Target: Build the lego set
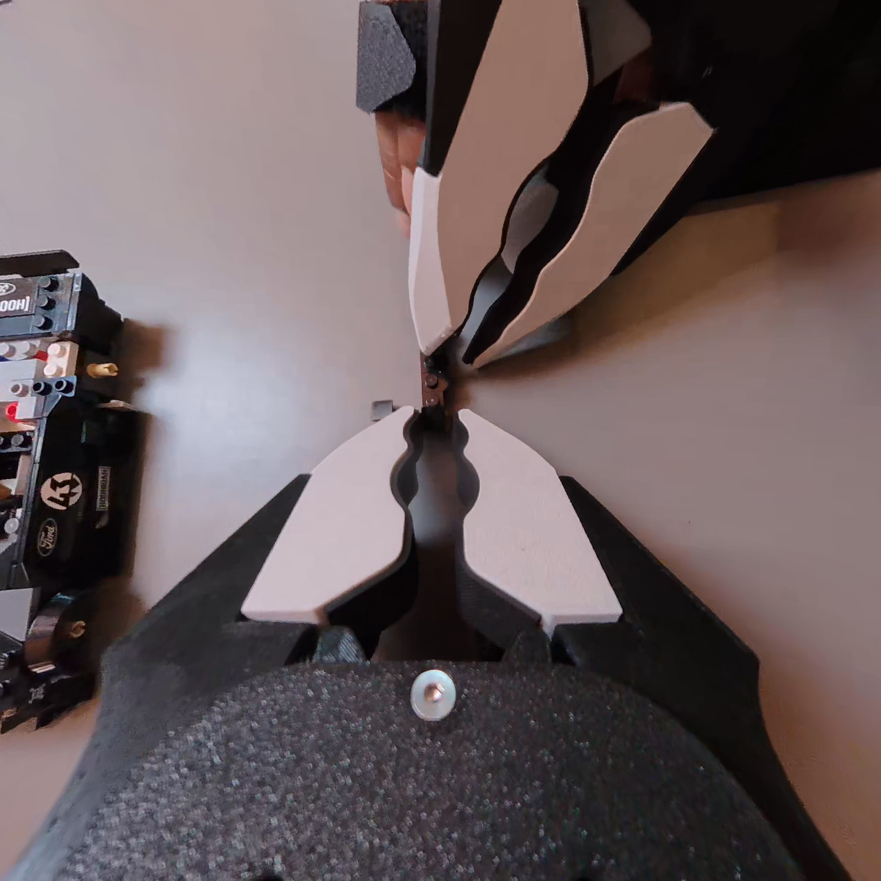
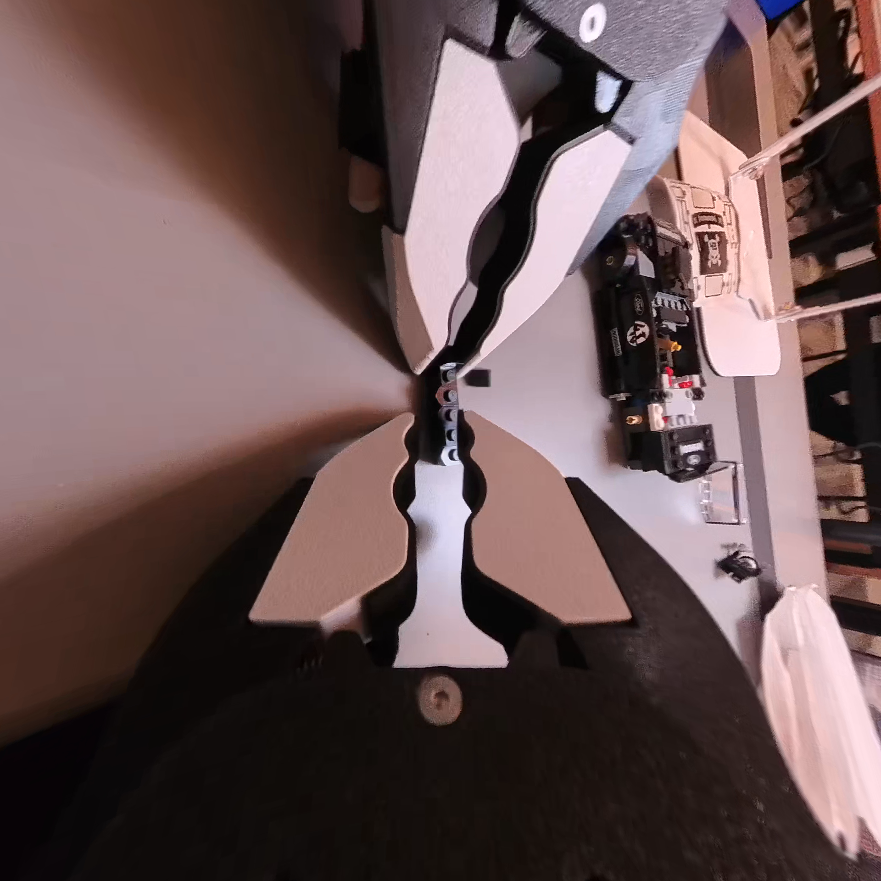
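Both tongs are pinching one little brick strip; the car is waiting, half built.

I'm clamping the left gripper [image 1: 436, 414] on the near end of the small studded sub-assembly [image 1: 433, 384], and the right gripper [image 1: 450, 355] is closing on its far end. The black car body [image 2: 639, 333], off beside the tips, is carrying printed decals and a badge, but studs are showing bare and an axle pin is sticking out, so I'm judging plenty left. A loose dark piece [image 2: 478, 378] is lying just beside the tips.
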`<state>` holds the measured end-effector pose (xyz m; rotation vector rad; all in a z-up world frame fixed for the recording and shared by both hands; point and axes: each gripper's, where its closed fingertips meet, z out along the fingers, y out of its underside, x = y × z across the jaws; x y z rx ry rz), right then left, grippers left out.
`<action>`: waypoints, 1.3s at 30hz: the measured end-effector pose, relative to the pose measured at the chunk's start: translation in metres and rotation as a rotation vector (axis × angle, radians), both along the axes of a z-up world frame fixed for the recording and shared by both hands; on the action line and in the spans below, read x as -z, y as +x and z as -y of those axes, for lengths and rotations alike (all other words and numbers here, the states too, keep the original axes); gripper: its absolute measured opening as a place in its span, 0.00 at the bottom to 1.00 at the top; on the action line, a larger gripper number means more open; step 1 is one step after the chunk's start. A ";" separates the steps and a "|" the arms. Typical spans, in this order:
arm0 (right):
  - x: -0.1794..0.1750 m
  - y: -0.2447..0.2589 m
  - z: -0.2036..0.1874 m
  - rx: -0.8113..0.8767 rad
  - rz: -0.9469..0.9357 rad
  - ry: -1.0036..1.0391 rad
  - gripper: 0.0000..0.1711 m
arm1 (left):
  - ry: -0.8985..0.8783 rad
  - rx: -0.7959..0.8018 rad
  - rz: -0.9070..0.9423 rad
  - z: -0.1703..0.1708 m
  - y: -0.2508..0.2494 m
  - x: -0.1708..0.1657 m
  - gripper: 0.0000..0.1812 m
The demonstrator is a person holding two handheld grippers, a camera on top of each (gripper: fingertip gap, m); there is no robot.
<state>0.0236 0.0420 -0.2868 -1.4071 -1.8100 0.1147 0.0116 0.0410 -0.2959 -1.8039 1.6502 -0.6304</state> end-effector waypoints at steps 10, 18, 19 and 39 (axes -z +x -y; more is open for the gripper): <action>-0.014 -0.006 -0.024 0.089 -0.045 -0.471 0.07 | -0.058 0.040 -0.017 0.008 -0.008 0.000 0.09; 0.003 -0.032 -0.025 -0.068 0.153 -0.528 0.07 | -0.045 0.021 -0.012 0.011 -0.022 -0.007 0.06; 0.005 -0.032 -0.025 -0.065 0.174 -0.543 0.07 | -0.043 0.005 0.003 0.009 -0.024 -0.009 0.06; 0.007 0.005 -0.047 -0.009 0.446 -0.412 0.05 | 0.007 -0.070 0.030 -0.005 -0.033 -0.006 0.07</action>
